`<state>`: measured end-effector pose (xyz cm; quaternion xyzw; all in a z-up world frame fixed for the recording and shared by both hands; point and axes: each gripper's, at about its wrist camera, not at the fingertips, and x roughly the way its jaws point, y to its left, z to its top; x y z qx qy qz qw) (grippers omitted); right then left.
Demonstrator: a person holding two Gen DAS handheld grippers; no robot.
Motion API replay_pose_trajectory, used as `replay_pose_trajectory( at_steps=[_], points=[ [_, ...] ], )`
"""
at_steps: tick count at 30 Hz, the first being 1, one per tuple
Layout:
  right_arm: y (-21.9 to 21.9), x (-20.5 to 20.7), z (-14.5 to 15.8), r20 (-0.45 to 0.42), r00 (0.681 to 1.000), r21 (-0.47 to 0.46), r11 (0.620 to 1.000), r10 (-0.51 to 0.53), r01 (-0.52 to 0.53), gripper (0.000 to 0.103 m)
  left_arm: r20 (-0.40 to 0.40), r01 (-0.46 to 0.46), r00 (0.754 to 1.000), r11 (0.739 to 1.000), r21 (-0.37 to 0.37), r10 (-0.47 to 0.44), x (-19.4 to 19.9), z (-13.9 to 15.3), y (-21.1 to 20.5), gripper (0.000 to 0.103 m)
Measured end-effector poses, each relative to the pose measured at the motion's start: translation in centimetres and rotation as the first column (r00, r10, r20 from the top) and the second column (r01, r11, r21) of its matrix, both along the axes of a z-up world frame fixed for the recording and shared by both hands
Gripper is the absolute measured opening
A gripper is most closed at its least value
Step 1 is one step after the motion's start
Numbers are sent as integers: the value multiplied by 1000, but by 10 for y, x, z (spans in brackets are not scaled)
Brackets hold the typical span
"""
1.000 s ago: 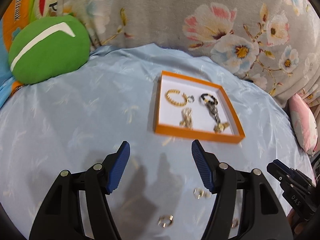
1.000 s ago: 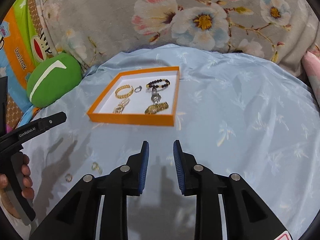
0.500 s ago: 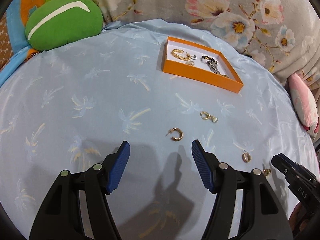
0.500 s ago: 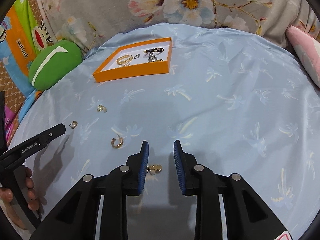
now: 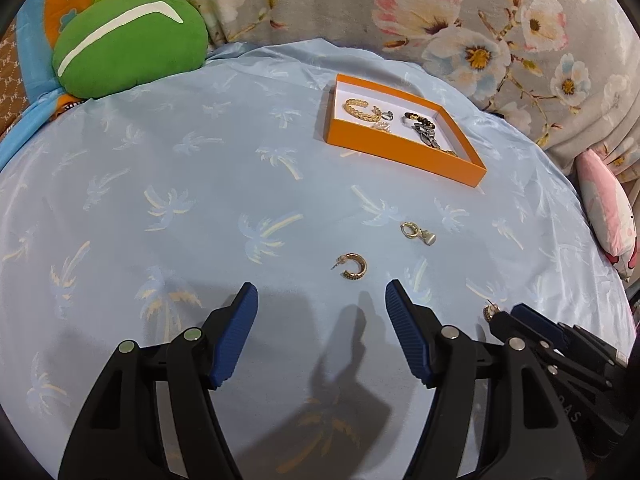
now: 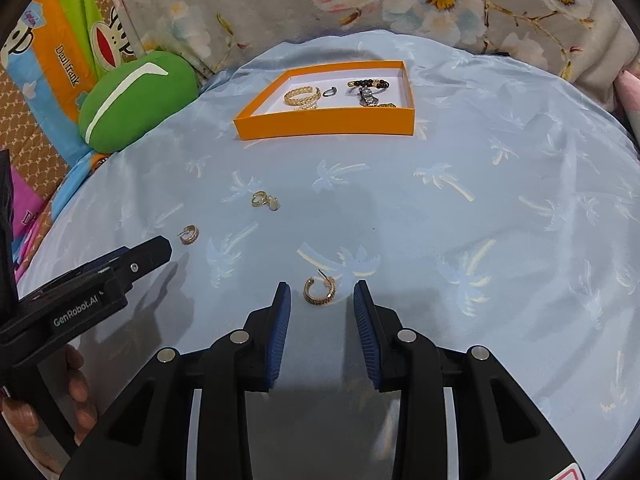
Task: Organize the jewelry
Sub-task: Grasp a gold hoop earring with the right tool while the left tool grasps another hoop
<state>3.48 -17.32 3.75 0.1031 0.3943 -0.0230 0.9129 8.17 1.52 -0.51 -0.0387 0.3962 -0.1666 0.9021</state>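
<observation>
While opening wider, right gripper (image 6: 322, 294) hovering over blue cloth (image 6: 440, 208), gold hoop earring (image 6: 319, 290) lying untouched between its pads.

Over a pale blue palm-print cloth (image 5: 168, 184), the left gripper (image 5: 320, 298) hangs with jaws opening and nothing between them, just short of a gold hoop earring (image 5: 353, 266); beyond lie a charm earring (image 5: 417, 233) and an orange jewelry tray (image 5: 404, 152).
</observation>
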Motion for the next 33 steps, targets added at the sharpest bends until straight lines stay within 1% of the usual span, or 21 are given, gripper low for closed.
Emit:
replay_pose_trajectory(
  at_steps=[3, 4, 6, 11, 14, 20, 28, 29, 30, 33],
  points=[
    [1, 6, -2, -12, 1000, 1, 1000, 2, -2, 28, -1, 4, 1000, 1000, 3, -4, 0, 0, -1, 64],
    [1, 6, -3, -16, 1000, -1, 1000, 0, 0, 21, -3, 4, 1000, 1000, 3, -4, 0, 0, -2, 64],
    [1, 7, -3, -20, 1000, -5, 1000, -11, 10, 16, -5, 5, 1000, 1000, 4, -5, 1, -1, -2, 64],
    [-2, 5, -2, -14, 999, -1, 1000, -29, 29, 15, -3, 14, 1000, 1000, 17, -14, 2, -1, -5, 64],
    [-8, 2, -2, -5, 999, 16, 999, -49, 49, 15, -3, 22, 1000, 999, 26, -22, 5, -1, -10, 64],
    [-14, 1, -3, -6, 998, 38, 998, -59, 59, 16, -18, 21, 1000, 997, 69, -20, 20, -3, -25, 63],
    [-14, 1, -4, -9, 998, 47, 997, -58, 59, 16, -13, 11, 1000, 995, 102, -10, 24, -4, -31, 48],
    [-14, 1, -4, -9, 998, 48, 997, -59, 59, 16, -11, 11, 1000, 994, 110, -10, 24, -4, -32, 43],
    [-14, 1, -4, -9, 998, 49, 997, -59, 59, 16, -10, 12, 1000, 993, 118, -11, 24, -4, -34, 39],
    [-14, 1, -4, -9, 998, 48, 997, -59, 59, 16, -6, 19, 1000, 990, 137, -19, 24, -4, -37, 35]
  ],
)
